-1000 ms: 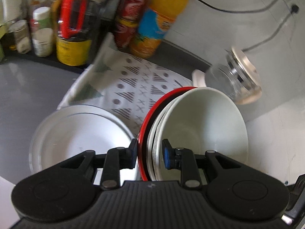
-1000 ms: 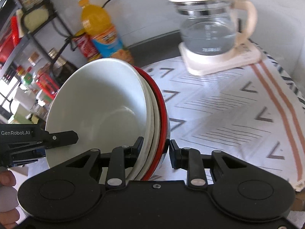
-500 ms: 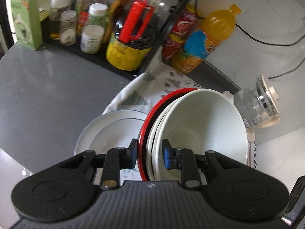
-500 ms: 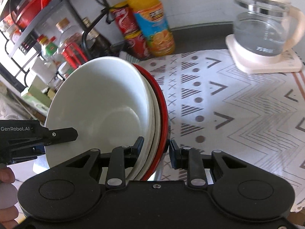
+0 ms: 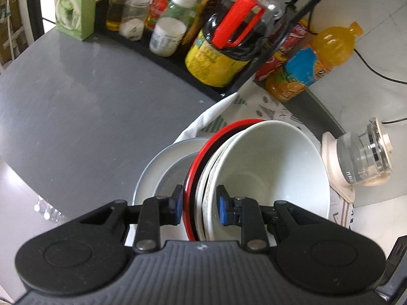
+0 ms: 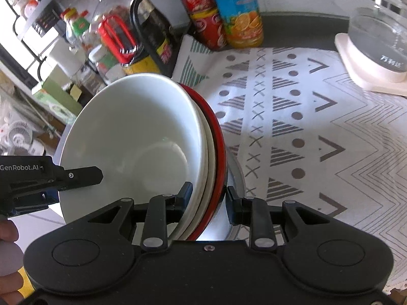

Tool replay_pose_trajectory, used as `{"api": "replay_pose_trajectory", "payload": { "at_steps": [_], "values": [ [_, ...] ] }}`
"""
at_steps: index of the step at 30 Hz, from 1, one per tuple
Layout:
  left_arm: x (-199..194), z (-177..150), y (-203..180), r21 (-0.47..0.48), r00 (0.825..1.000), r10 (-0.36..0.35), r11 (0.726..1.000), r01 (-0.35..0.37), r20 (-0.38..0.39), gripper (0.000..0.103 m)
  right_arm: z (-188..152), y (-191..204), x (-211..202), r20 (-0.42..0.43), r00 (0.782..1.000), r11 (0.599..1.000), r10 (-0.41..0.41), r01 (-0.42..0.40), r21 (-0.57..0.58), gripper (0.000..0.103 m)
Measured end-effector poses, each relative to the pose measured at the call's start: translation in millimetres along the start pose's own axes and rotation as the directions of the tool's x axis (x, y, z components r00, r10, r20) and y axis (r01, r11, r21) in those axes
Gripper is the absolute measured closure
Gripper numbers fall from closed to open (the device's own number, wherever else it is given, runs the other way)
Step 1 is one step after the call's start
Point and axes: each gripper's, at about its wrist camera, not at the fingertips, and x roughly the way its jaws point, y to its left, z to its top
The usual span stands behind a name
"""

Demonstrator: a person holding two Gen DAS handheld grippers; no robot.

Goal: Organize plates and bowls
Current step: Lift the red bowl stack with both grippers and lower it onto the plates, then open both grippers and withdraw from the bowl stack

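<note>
You hold the nested bowls (image 5: 264,175) in both the left gripper (image 5: 199,204) and the right gripper (image 6: 208,198), jaws clamped on opposite rims; uneven lowering could crack the plate (image 5: 162,167) just beyond the left jaws.

A nested stack of bowls (image 5: 267,175) stood tipped on edge above the counter: a glossy white bowl (image 6: 132,137) innermost, a second white bowl (image 5: 207,198) around it, and a red-rimmed bowl with a black inside (image 5: 201,167) outermost. Their open sides faced sideways. Just behind and below them lay a pale grey plate (image 5: 157,170), flat, with a smaller plate resting inside it.
</note>
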Motion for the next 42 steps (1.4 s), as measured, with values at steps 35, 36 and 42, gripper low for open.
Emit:
{"api": "replay_pose_trajectory", "payload": {
  "at_steps": [35,36,42],
  "values": [
    [-1,0,6,-0.060,0.995,0.095,0.994,-0.093,0.041,0.030,3,9,7,-0.040,0.996,0.989,0.076,-0.080,-0.123,0.017],
    [-2,1,5,-0.063,0.994,0.096,0.994,-0.093,0.049,0.027,4,8,7,-0.042,0.996,0.988,0.078,-0.083,-0.129,0.015],
    [-8,2,-11,0.009,0.988,0.113,0.993,-0.114,0.103,0.020,8,-1,-1,-0.012,0.996,0.984,0.087,-0.088,-0.153,0.008]
  ]
}}
